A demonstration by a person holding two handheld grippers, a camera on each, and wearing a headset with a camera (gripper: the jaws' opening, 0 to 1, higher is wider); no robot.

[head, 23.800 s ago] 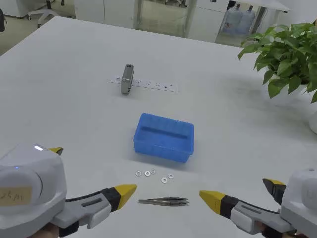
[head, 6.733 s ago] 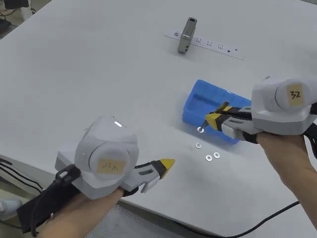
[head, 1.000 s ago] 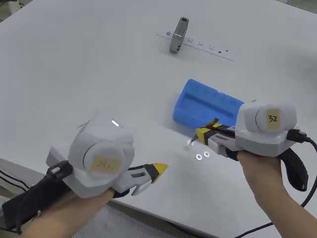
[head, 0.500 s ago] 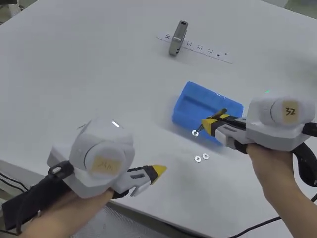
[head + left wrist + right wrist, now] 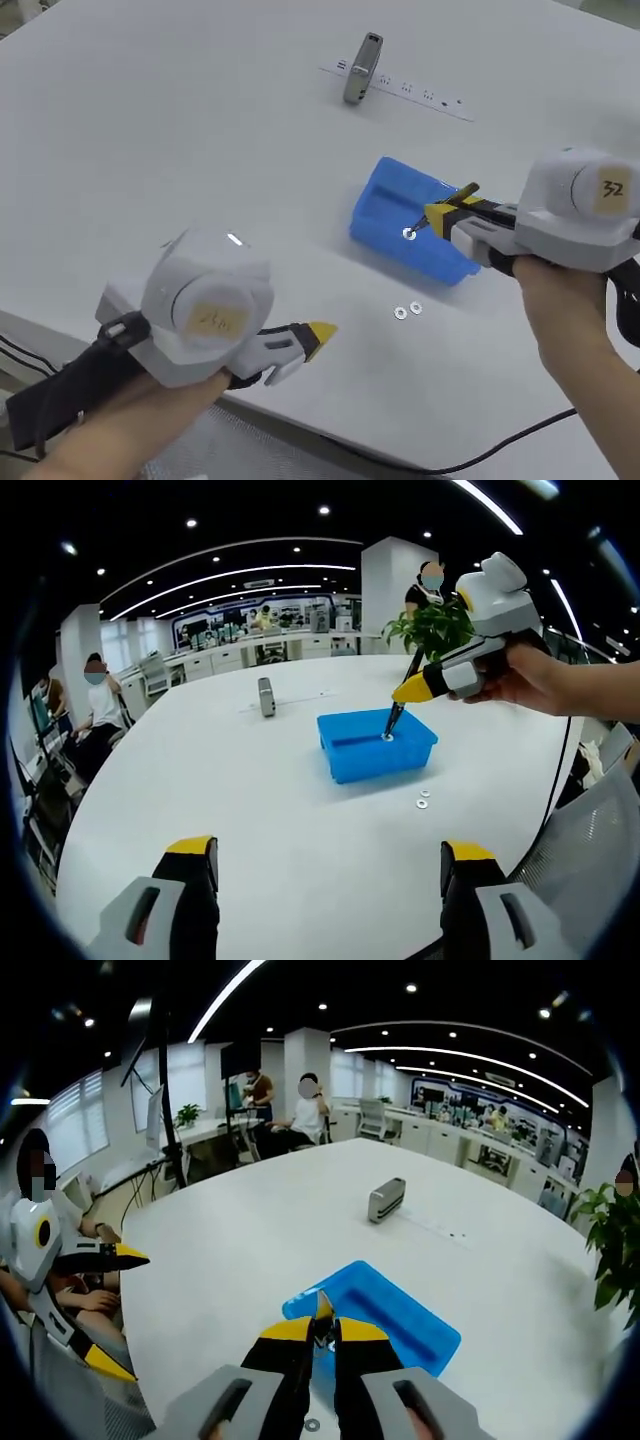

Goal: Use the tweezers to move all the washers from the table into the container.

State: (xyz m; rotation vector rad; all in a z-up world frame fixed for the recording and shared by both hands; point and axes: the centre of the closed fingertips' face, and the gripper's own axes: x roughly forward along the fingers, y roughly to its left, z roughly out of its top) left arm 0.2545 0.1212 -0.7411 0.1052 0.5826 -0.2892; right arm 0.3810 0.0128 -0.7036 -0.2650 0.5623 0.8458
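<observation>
Head view: right gripper's (image 5: 437,215) jaws clamped the tweezers (image 5: 422,225), washer (image 5: 409,234) at the tips above the container (image 5: 385,205). Two washers (image 5: 401,313) lay on the table (image 5: 200,120). Left gripper's (image 5: 328,848) jaws stood open.

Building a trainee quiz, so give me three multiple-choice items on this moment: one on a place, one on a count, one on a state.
1. The tweezers' tip is: A resting on the table; B over the blue container; C beside the left gripper.
2. Washers lying on the table: A none; B five; C two.
3. The left gripper is: A open; B shut on the tweezers; C shut on a washer.
B, the tip hangs above the container; C, two lie near it; A, its jaws stand apart.
</observation>
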